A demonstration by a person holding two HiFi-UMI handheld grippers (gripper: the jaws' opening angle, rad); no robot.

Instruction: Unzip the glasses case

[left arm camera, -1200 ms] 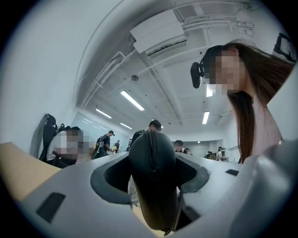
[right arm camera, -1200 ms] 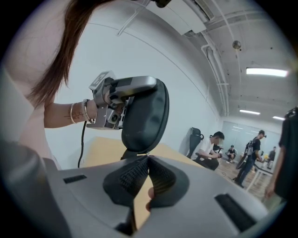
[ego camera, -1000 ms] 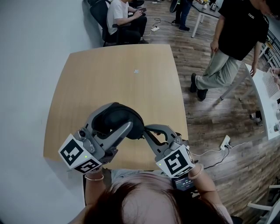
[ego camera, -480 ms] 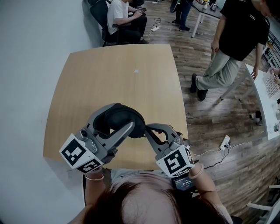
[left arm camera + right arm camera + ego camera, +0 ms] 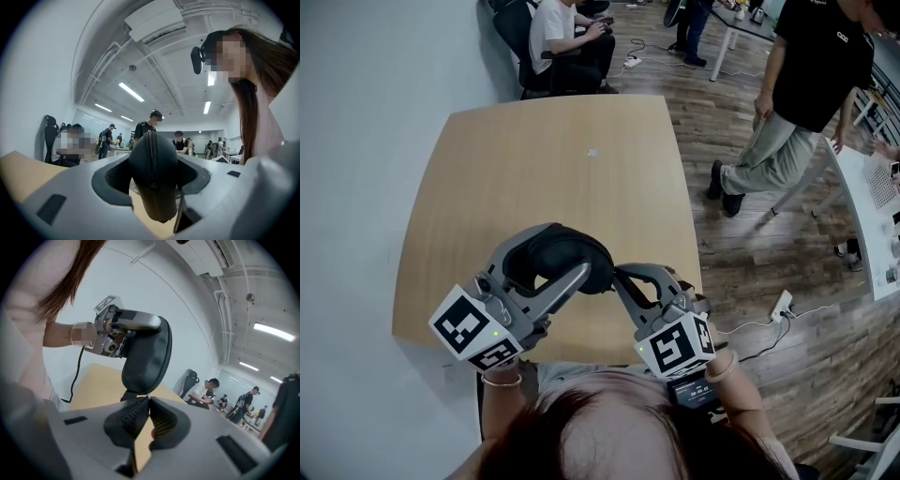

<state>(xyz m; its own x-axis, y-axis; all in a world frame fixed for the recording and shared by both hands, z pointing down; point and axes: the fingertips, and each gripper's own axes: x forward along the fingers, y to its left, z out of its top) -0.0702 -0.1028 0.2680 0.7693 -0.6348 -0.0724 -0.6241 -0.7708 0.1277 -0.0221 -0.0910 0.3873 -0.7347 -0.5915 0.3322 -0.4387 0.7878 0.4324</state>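
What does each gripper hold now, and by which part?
The left gripper clamps the glasses case across its body. The right gripper pinches its edge, probably the zipper pull.

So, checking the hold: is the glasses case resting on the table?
No, the left gripper holds the glasses case between its jaws, up in the air above the table.

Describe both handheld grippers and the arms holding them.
Both the left gripper and right gripper are grey moulded plastic with curved jaws and dark pads. Each carries a white cube with black square markers. A black cable trails from the left one. The left wrist wears a thin bracelet.
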